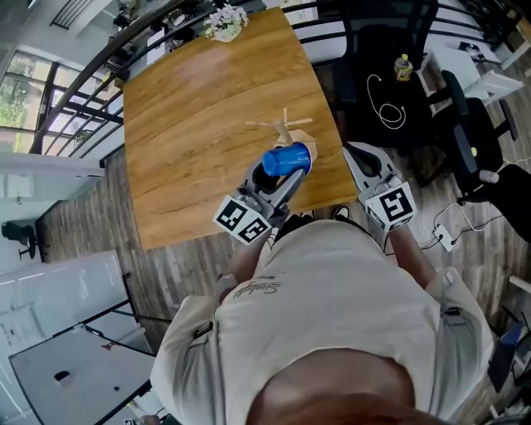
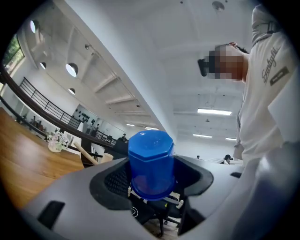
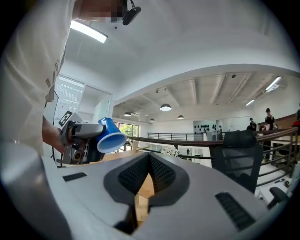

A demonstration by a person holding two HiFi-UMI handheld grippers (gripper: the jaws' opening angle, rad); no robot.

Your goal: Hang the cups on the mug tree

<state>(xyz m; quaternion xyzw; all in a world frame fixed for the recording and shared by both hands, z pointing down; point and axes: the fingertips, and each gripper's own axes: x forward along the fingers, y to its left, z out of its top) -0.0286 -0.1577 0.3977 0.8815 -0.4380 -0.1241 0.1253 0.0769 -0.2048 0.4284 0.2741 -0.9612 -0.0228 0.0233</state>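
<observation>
My left gripper (image 1: pixel 280 170) is shut on a blue plastic cup (image 1: pixel 288 158), raised over the near right part of the wooden table (image 1: pixel 191 124). In the left gripper view the cup (image 2: pixel 151 164) stands bottom-up between the jaws. The wooden mug tree (image 1: pixel 284 127) stands just beyond the cup, with bare pegs; one peg (image 2: pixel 86 151) shows to the cup's left. My right gripper (image 1: pixel 355 156) hovers off the table's right edge, shut with nothing in it. From the right gripper view (image 3: pixel 149 161) the blue cup (image 3: pixel 111 136) shows to the left.
A vase of white flowers (image 1: pixel 225 22) stands at the table's far end. Black office chairs (image 1: pixel 388 91) and a small bottle (image 1: pixel 403 66) are to the right of the table. A railing (image 1: pixel 99 75) runs along the far left side.
</observation>
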